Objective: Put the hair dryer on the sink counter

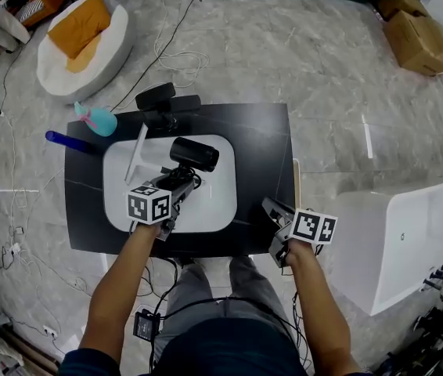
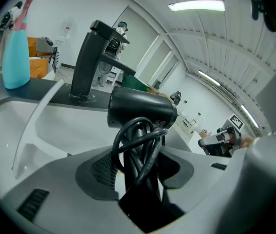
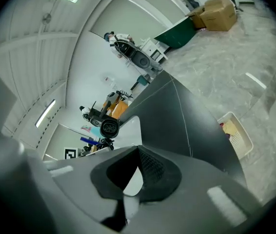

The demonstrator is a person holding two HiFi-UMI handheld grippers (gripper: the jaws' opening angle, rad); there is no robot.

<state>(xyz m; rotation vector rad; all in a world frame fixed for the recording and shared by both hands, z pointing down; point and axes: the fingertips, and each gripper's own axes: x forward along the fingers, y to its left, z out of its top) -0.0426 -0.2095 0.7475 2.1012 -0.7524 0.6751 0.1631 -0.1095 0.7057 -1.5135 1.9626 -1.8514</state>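
Observation:
A black hair dryer (image 1: 196, 154) with its cord wound round the handle hangs over the white sink basin (image 1: 223, 210). That basin is set in the black counter (image 1: 262, 143). My left gripper (image 1: 181, 180) is shut on the handle and cord. In the left gripper view the dryer's barrel (image 2: 140, 108) stands up between the jaws of the left gripper (image 2: 140, 179), nozzle to the right. My right gripper (image 1: 272, 208) hovers at the counter's near right corner, shut and holding nothing. The right gripper view shows the right gripper (image 3: 134, 174) over the dark counter and the dryer (image 3: 109, 127) far off.
A black faucet (image 1: 159, 104) stands behind the basin, with a teal spray bottle (image 1: 100, 120) and a blue stick (image 1: 65, 139) to its left. A white strip (image 1: 137, 153) leans inside the basin. A white tub (image 1: 409, 233) and a small basket (image 3: 235, 133) stand right of the counter.

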